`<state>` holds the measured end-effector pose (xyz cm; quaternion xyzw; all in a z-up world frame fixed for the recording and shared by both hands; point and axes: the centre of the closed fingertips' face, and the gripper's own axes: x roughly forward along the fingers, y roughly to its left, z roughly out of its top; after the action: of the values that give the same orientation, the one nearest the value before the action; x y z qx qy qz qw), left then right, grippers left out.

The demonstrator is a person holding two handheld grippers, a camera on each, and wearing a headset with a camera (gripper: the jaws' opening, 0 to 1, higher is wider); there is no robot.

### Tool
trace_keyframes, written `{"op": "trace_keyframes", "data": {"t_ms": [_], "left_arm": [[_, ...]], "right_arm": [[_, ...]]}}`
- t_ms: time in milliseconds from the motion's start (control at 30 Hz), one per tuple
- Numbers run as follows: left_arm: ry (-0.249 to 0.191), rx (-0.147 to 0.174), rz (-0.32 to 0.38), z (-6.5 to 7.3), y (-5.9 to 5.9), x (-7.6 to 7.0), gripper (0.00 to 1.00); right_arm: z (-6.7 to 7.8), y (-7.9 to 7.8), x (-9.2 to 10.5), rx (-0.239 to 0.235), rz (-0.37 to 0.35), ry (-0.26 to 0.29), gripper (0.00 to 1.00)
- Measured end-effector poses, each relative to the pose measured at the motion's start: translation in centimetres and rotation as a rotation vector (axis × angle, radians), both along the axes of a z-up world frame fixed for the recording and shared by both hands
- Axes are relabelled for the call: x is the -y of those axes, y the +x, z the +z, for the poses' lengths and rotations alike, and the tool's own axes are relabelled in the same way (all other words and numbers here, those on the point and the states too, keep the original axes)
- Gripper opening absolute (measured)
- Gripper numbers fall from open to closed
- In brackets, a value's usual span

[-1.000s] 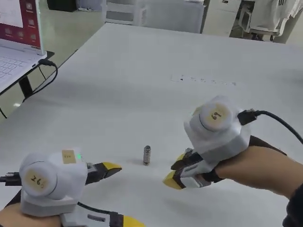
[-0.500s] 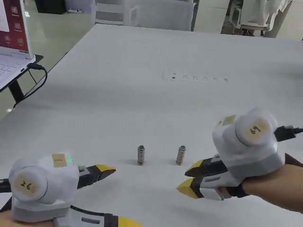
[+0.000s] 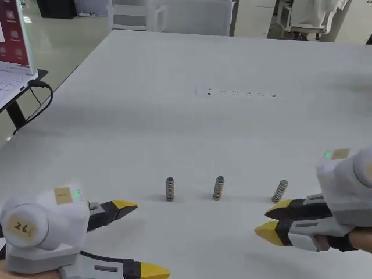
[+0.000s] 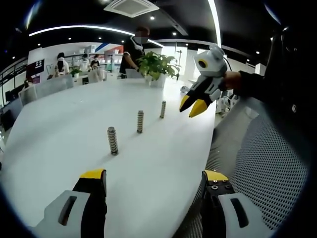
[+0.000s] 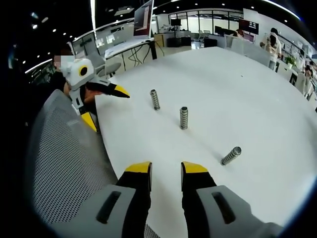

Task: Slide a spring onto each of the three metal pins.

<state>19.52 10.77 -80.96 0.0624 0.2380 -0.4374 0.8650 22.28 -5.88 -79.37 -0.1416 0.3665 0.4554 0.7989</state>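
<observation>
Three small metal springs stand in a row on the white table, each on a pin: the left spring, the middle spring and the right spring, which leans. The pins are hidden inside the coils. My left gripper is open at the near left, short of the left spring. My right gripper is open and holds nothing, just in front of the right spring. The left gripper view has its jaws wide apart, the springs ahead and the right gripper beyond. In the right gripper view the leaning spring lies ahead of the jaws.
A laptop on a stand with a black cable sits beyond the table's left edge. Faint small markings lie mid-table. A grey mesh chair is at the near edge, and a plant stands at one end.
My right gripper has drawn back to the right, away from the middle spring. The middle and right springs have come into sight. The head camera has shifted; the left gripper stays put.
</observation>
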Motion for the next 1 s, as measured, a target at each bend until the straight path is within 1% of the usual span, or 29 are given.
{"op": "trace_keyframes", "data": {"t_ms": [100,167,233,267,333,433,467,600,667,767,833,867,933,1000], "left_arm": [[-0.006,0.001,0.006,0.3,0.0,-0.1,0.75],[-0.011,0.004,0.013,0.5,0.0,-0.2,0.75],[-0.019,0.004,0.018,0.7,0.0,-0.2,0.75],[-0.023,0.004,0.021,0.7,0.1,-0.2,0.75],[-0.024,0.003,0.025,0.8,0.1,-0.3,0.74],[-0.031,0.004,0.030,1.0,0.1,-0.3,0.74],[-0.030,0.004,0.032,1.1,0.1,-0.4,0.74],[-0.032,0.006,0.036,1.4,0.1,-0.4,0.74],[-0.036,0.006,0.039,1.5,0.1,-0.4,0.74],[-0.067,0.002,0.053,1.9,0.2,-0.5,0.74],[-0.070,0.002,0.056,1.9,0.2,-0.5,0.74],[-0.071,0.001,0.056,2.0,0.2,-0.5,0.74],[-0.077,0.000,0.058,2.0,0.2,-0.5,0.75],[-0.075,-0.002,0.059,2.0,0.2,-0.5,0.75]], "right_arm": [[0.5,0.2,1.0,0.010,-0.023,0.015,0.22],[0.8,0.4,2.0,0.031,-0.041,0.023,0.22],[0.9,0.5,2.7,0.037,-0.054,0.031,0.22],[1.0,0.6,3.2,0.049,-0.066,0.041,0.23],[1.0,0.6,3.9,0.050,-0.083,0.056,0.24],[1.0,0.8,4.8,0.071,-0.105,0.070,0.26],[1.0,0.7,5.3,0.069,-0.115,0.081,0.27],[0.8,0.5,6.4,0.087,-0.138,0.101,0.29],[0.9,0.3,6.7,0.096,-0.141,0.113,0.31],[1.4,0.2,6.8,0.141,-0.126,0.147,0.33],[1.5,0.2,6.8,0.152,-0.121,0.158,0.35],[1.7,0.2,6.7,0.178,-0.110,0.169,0.36],[1.9,0.2,6.8,0.203,-0.094,0.173,0.38],[2.0,0.2,6.8,0.224,-0.088,0.181,0.43]]}}
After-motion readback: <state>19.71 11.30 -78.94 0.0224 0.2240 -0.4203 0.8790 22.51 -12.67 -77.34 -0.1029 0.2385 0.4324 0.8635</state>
